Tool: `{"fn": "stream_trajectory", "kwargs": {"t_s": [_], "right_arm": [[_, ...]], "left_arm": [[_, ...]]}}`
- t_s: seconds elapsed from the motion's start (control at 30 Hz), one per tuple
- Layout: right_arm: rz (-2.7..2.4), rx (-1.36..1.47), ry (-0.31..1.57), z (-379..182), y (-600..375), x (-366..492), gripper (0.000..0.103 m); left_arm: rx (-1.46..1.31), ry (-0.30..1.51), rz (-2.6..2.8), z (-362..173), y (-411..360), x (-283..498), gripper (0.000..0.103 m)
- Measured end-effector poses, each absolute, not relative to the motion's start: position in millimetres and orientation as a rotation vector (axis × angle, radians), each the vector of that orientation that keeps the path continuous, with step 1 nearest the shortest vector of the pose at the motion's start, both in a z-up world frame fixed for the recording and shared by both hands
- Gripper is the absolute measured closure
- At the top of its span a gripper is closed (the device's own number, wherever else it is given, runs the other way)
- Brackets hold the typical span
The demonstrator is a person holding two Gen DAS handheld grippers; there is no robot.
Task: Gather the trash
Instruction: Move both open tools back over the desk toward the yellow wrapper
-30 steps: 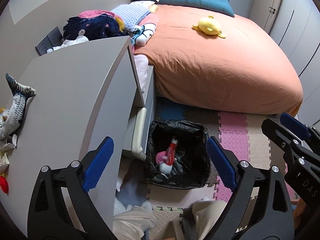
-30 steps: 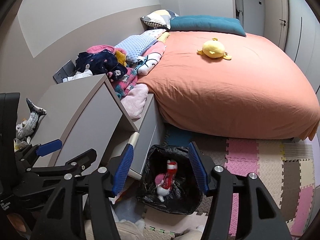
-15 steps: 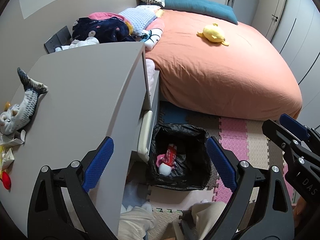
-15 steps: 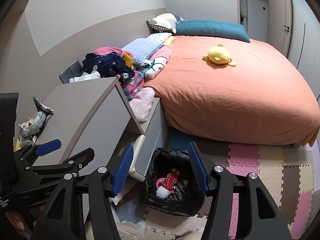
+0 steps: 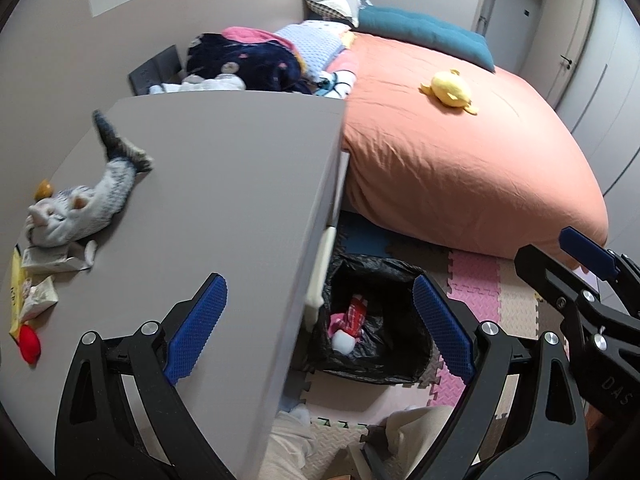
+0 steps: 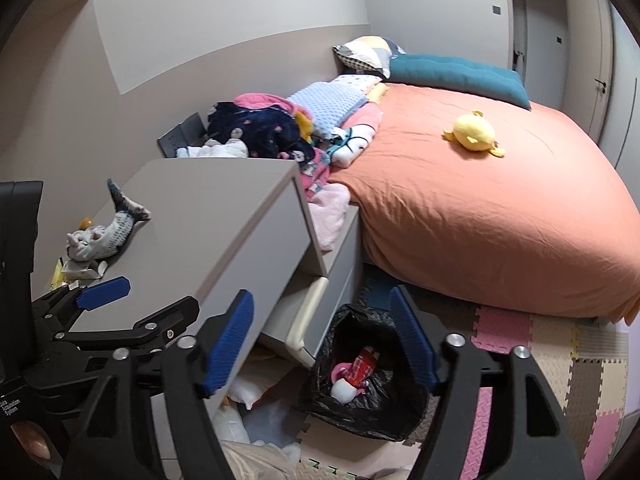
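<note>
A black-bagged trash bin [image 5: 376,320] [image 6: 372,380] stands on the floor beside the grey dresser [image 5: 224,208] [image 6: 208,232]. It holds red, pink and white trash [image 5: 348,324] [image 6: 354,372]. Crumpled wrappers [image 5: 38,276] [image 6: 76,270] and a red scrap [image 5: 30,344] lie at the dresser's left end, next to a grey fish toy [image 5: 88,200] [image 6: 106,232]. My left gripper [image 5: 320,332] is open and empty over the dresser's front edge; it also shows in the right wrist view [image 6: 132,300]. My right gripper [image 6: 324,340] is open and empty above the bin.
A bed with an orange cover [image 5: 460,152] and a yellow plush [image 5: 450,86] fills the right. Piled clothes [image 5: 248,60] lie behind the dresser. A dresser drawer [image 6: 308,312] stands open beside the bin. Foam floor tiles [image 6: 560,360] cover the floor.
Both grippers have risen and drifted left, so more of the dresser top, fish toy and wrappers shows. Both jaws stay open and empty.
</note>
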State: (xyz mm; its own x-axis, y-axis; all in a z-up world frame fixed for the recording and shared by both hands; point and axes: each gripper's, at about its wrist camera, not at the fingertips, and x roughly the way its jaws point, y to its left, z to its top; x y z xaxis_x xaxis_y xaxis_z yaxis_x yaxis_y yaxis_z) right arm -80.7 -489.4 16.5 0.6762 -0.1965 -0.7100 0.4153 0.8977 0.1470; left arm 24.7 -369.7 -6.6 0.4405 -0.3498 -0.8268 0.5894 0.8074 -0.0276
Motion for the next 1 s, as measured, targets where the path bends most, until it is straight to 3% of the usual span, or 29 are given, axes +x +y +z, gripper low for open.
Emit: {"fn": "stream_trajectory", "kwargs": {"t_s": [0.23, 1.0], "right_arm": [[-0.297, 0.273, 0.761, 21.4, -457.9, -57.7, 0.017], [-0.073, 0.163, 0.788, 23.1, -335.5, 10.0, 0.016]], "left_arm": [[0.237, 0.949, -0.537, -2.2, -327.1, 38.4, 0.011], [0.089, 0.951, -0.302, 3.9, -170.2, 79.3, 0.011]]}}
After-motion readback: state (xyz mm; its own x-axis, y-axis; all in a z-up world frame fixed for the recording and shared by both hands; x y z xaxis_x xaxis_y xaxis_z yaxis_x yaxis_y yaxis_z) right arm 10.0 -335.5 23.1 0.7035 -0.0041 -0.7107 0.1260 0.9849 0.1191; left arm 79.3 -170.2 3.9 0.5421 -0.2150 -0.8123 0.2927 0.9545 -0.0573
